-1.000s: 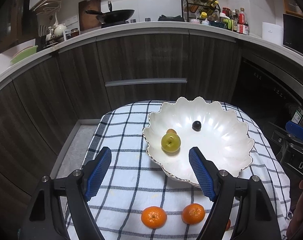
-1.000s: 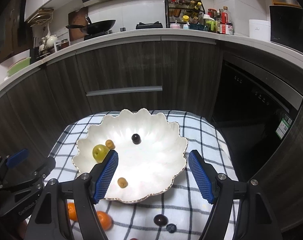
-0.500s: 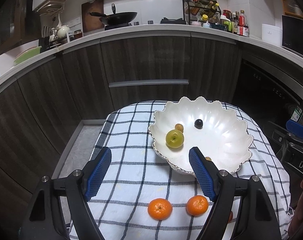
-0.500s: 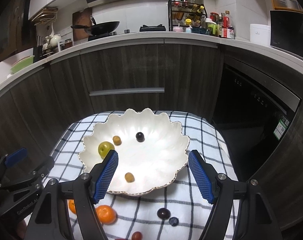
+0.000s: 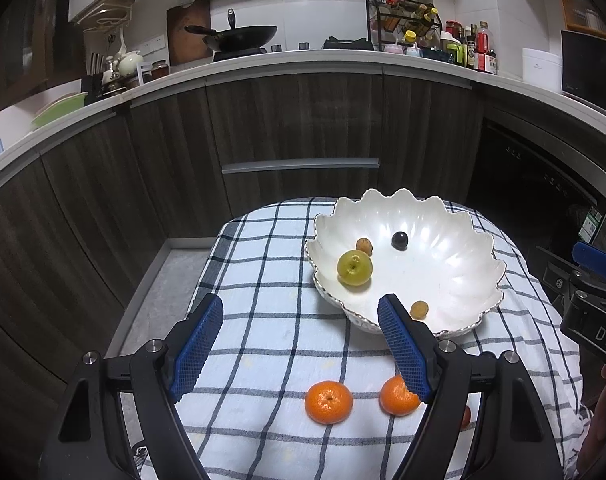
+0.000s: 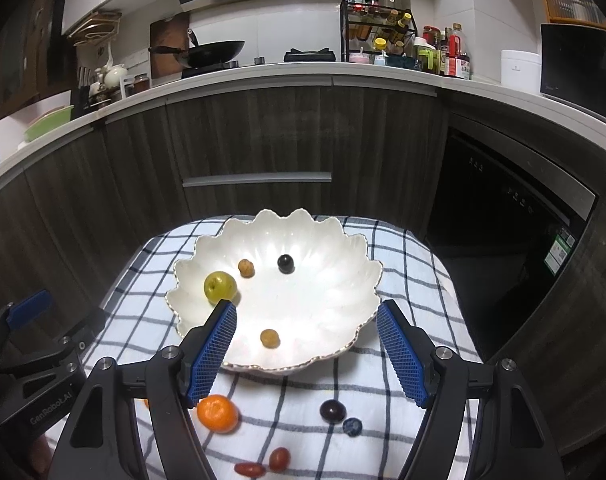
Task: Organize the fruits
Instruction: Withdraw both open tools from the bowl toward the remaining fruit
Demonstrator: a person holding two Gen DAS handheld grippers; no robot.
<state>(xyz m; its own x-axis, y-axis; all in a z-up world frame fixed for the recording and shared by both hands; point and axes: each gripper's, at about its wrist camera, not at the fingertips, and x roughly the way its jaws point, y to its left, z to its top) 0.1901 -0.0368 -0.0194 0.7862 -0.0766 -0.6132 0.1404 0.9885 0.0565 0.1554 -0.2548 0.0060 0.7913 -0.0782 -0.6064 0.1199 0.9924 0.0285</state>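
Observation:
A white scalloped bowl (image 5: 455,280) (image 6: 343,296) sits on a checked cloth. It holds a green apple (image 5: 354,267) (image 6: 219,287), a dark grape (image 5: 399,240) (image 6: 285,263) and two small tan fruits (image 5: 364,246) (image 5: 418,309) (image 6: 269,337). Two mandarins (image 5: 328,396) (image 5: 397,396) lie on the cloth in front of the bowl; one shows in the right wrist view (image 6: 217,413). A dark grape (image 6: 332,411), a blueberry (image 6: 352,427) and two red cherry tomatoes (image 6: 279,459) also lie on the cloth. My left gripper (image 5: 301,344) is open and empty above the cloth. My right gripper (image 6: 307,350) is open and empty above the bowl's near rim.
The checked cloth (image 5: 263,280) covers a small table with rounded edges. Dark kitchen cabinets (image 5: 295,128) and a dishwasher (image 6: 503,208) stand behind it. The worktop carries a wok (image 5: 239,38) and a spice rack (image 5: 403,24).
Both grippers have drawn back and up from the bowl, so more of the cloth and the loose fruit in front of the bowl shows. Both stay open.

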